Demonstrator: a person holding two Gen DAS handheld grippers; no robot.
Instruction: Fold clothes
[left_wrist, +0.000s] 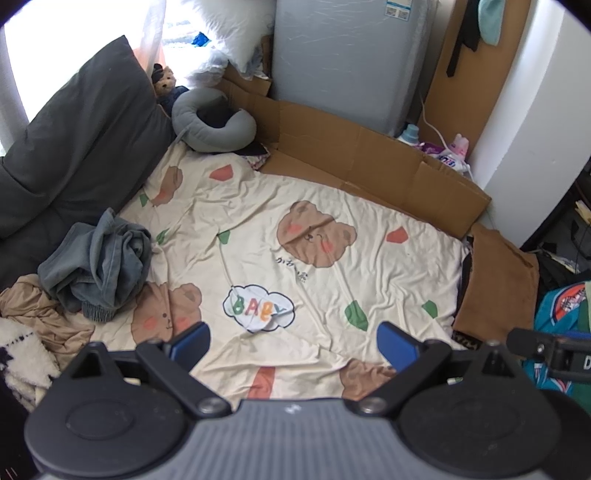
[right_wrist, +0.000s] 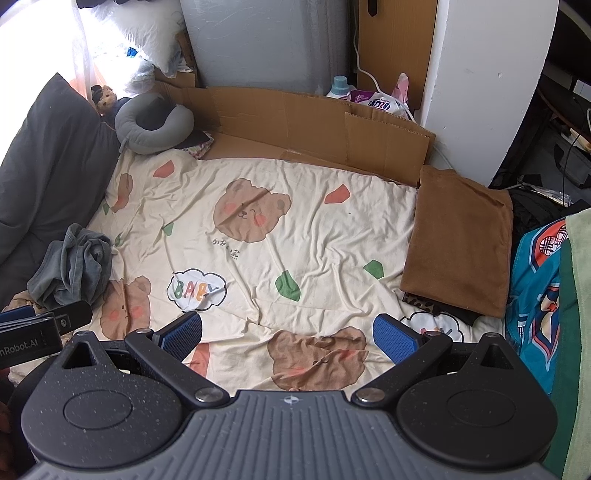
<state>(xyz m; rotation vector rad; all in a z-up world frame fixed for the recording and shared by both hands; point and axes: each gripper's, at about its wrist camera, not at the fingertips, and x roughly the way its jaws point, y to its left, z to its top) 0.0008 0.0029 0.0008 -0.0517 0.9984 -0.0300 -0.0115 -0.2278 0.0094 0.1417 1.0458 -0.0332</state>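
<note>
Both grippers hang above a bed covered by a cream sheet (left_wrist: 295, 199) printed with brown bears and a "BABY" cloud. The left gripper (left_wrist: 293, 345) has its blue-padded jaws spread wide with nothing between them, and the right gripper (right_wrist: 288, 338) is spread the same way, also holding nothing. A crumpled grey-blue garment (left_wrist: 99, 266) lies in a heap at the left edge of the sheet, beside a dark grey cushion (left_wrist: 81, 136) and partly on top of a rumpled tan garment (left_wrist: 44, 314). On the opposite side, a brown garment (right_wrist: 461, 240) lies neatly folded at the right edge of the bed, resting on a leopard-print piece (right_wrist: 421, 304) and something black beneath it. A grey neck pillow (right_wrist: 155, 123) and a small teddy bear (right_wrist: 105, 98) sit at the far corner, with flattened cardboard (right_wrist: 314, 122) lining the far side of the bed. Teal patterned fabric (right_wrist: 535, 280) hangs at the right.
</note>
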